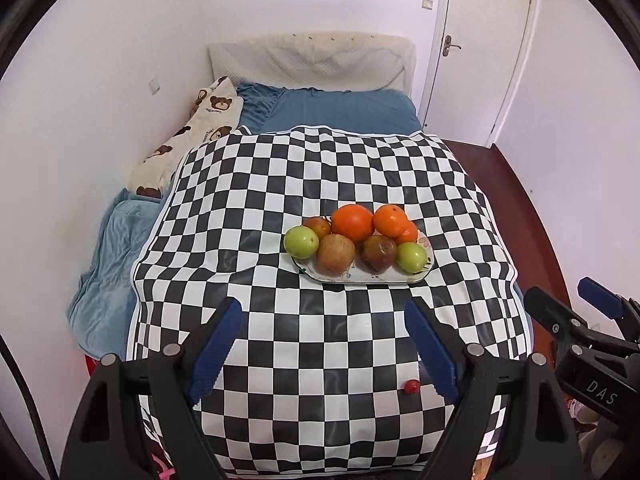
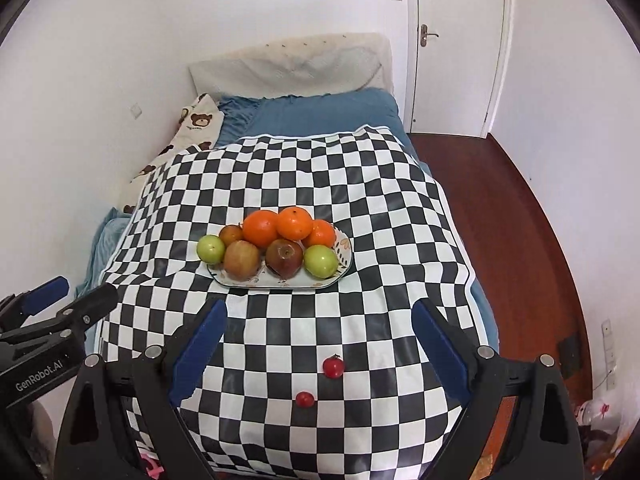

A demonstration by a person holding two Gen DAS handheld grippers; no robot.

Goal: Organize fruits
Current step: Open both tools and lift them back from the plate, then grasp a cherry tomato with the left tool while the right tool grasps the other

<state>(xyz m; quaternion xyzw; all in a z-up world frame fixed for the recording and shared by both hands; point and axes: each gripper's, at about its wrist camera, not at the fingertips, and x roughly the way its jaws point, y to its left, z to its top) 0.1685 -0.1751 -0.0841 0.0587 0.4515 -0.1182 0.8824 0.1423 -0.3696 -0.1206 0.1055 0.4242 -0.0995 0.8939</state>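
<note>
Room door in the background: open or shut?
Shut. The door sits flush in its frame in both views, with no gap showing beside the handle.

black plastic claw [image 1: 320, 344] frames, ribbed blue pads [image 2: 198, 354], silver screws, white "genrobot.ai" lettering.

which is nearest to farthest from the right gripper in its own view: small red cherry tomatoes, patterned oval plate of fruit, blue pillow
1. Small red cherry tomatoes, between the open fingers of the right gripper.
2. Patterned oval plate, mid-cloth, ahead.
3. Blue pillow, far end by the headboard.
</note>
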